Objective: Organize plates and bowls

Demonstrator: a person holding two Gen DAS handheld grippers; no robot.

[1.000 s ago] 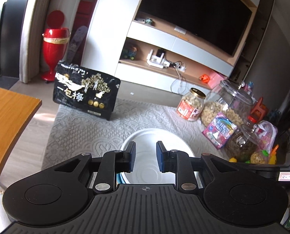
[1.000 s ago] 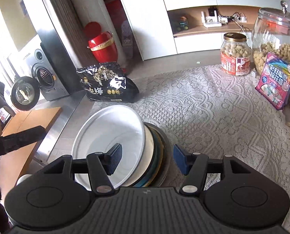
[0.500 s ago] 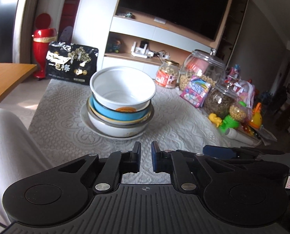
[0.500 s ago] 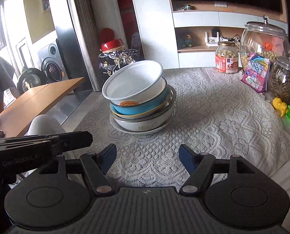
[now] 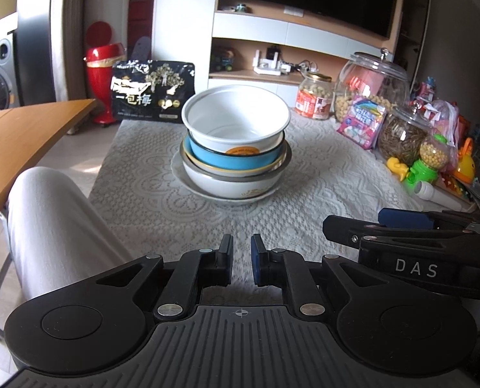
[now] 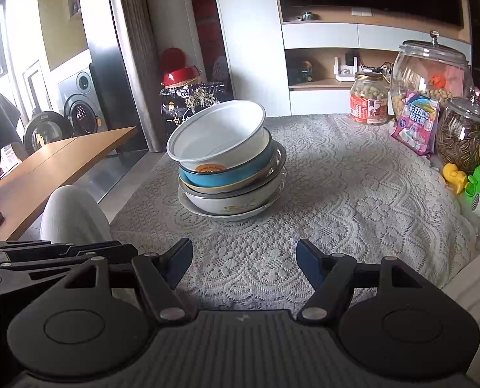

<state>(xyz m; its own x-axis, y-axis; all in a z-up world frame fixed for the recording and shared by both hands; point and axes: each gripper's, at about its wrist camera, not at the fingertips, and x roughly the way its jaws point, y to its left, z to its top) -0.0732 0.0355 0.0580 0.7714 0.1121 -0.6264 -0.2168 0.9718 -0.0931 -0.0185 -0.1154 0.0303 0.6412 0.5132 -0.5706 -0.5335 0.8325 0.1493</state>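
White enamel tops the stack (image 5: 235, 148): a white bowl (image 5: 236, 119) sits slightly askew in a blue bowl (image 5: 230, 160), which is nested in a metal-rimmed dish and a large white bowl on a plate (image 6: 207, 210), all near the middle of the lace-covered table (image 5: 320, 187), a little toward its left edge and well short of the near one. A second ago both tools were right over the pile, the left one's tips at the top bowl's rim; both have since drawn back toward the near edge, and the stack now stands alone with nothing touching it. The left gripper (image 5: 242, 260) has pressed its tongs together on nothing, while the right gripper (image 6: 244, 266) has spread wider and holds nothing, only lace showing between its pads. The pull-back and empty tongs suggest the stacking is done or nearly so; the tilted top bowl looks like the one loose end. Snack jars (image 6: 369, 102) and toys line the right edge, a black snack bag (image 5: 152, 95) stands at the far left corner, and a person's knee (image 5: 56, 226) shows at the near left.
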